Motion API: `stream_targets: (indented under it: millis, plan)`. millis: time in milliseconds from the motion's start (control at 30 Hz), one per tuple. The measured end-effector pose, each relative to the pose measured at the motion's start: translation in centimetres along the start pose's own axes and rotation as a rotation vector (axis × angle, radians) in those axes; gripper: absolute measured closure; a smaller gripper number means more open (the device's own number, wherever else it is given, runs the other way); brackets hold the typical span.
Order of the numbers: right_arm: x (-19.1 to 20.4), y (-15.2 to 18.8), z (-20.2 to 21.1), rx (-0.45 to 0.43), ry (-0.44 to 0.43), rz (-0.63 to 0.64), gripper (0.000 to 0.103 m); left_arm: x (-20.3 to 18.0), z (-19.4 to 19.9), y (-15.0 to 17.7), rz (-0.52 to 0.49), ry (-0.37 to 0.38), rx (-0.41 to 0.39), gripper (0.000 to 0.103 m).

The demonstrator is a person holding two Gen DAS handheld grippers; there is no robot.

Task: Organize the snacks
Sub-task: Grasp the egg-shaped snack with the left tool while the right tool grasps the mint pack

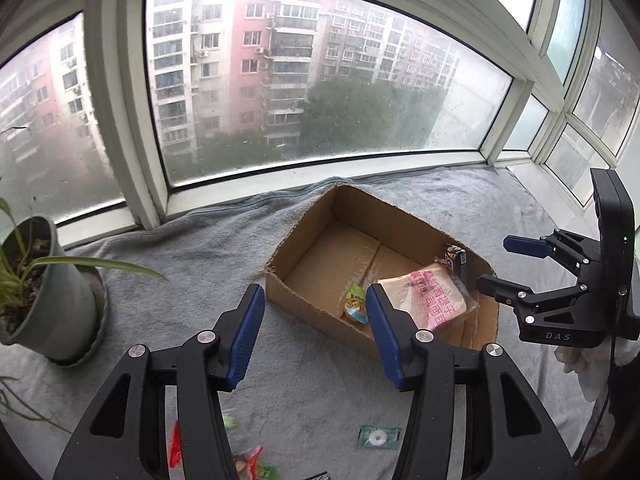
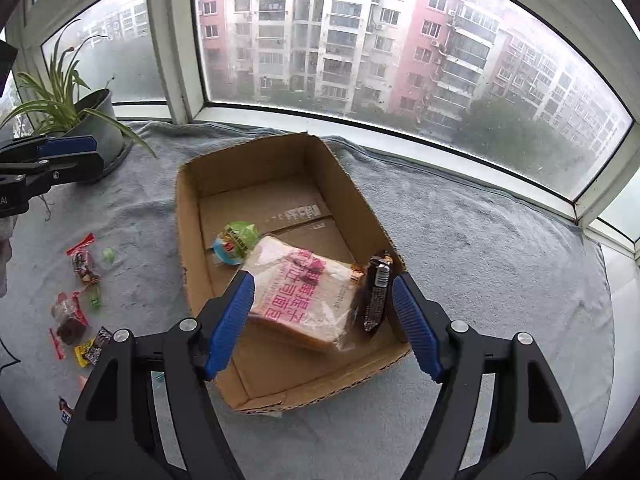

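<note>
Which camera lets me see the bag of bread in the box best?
The right wrist view. There the bag of bread lies whole and close inside the cardboard box, pink writing clear. In the left wrist view the bag of bread is smaller and farther away, and one blue finger of the left tongs covers its near edge.

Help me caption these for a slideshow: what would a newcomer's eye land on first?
The open cardboard box on the grey blanket, holding a bagged bread slice, a dark snack bar leaning on its right wall and a green packet. Behind it, big windows face pink apartment blocks; loose candies lie left.
</note>
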State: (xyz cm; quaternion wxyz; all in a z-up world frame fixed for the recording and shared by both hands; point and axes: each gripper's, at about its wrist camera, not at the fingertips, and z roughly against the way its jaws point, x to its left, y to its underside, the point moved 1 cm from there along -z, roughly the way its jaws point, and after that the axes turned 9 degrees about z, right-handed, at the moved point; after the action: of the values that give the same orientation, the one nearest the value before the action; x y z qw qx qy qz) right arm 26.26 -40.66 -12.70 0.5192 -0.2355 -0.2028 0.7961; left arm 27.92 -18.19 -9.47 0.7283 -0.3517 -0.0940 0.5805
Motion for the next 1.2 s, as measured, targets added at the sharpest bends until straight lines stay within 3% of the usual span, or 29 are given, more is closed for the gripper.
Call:
stream_targets:
  millis: [533, 833, 933, 1200]
  plan:
    - [9.4, 2.1, 3.3, -0.028, -0.166, 0.108, 0.029, 8.8, 7.1, 7.3, 0.116, -0.080, 0.004, 0.051]
    - [13.2, 4.5, 1.0, 0.036, -0.215, 0.149, 0.030, 11.6, 6.8, 13.6, 0.202, -0.116, 0.072, 0.052]
    - [14.0, 4.9, 0.0, 0.069, -0.214, 0.173, 0.043, 12.3, 6.3, 15.5, 0.236, -0.108, 0.098, 0.060]
    - [15.0, 6.0, -2.7, 0.139, -0.226, 0.207, 0.045, 13.2, 5.6, 18.4, 0.280, -0.102, 0.137, 0.067]
